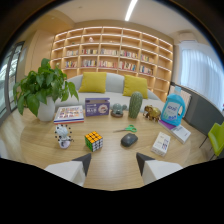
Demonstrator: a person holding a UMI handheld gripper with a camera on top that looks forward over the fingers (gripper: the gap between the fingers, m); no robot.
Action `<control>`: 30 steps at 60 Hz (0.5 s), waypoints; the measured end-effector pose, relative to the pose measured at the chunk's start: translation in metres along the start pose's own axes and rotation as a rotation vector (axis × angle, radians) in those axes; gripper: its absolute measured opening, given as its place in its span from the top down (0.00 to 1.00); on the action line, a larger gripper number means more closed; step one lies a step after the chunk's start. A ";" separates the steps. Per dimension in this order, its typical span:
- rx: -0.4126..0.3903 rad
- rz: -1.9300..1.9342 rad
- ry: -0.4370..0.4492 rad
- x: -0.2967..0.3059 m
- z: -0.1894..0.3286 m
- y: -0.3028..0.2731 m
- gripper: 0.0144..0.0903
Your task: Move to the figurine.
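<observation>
A small white and black figurine (62, 136) stands on the wooden table (110, 172), ahead of my left finger and off to its left. A golden elephant figurine (151, 113) stands farther back, beyond the right finger, beside a green cactus (135, 104). My gripper (114, 159) is open with nothing between its fingers, only bare table. Both fingertips (86, 160) sit well short of either figurine.
Just ahead of the fingers lie a Rubik's cube (93, 141), a black mouse (129, 139), green scissors (129, 129) and a white box (161, 143). Behind them stand a purple box (97, 107), a book (69, 114), a potted plant (42, 90) and a blue bottle (173, 110).
</observation>
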 end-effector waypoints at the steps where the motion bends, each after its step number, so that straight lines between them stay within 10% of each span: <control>1: 0.000 0.000 0.001 0.000 0.000 0.000 0.06; 30: -0.013 0.006 0.023 -0.007 -0.034 0.022 0.06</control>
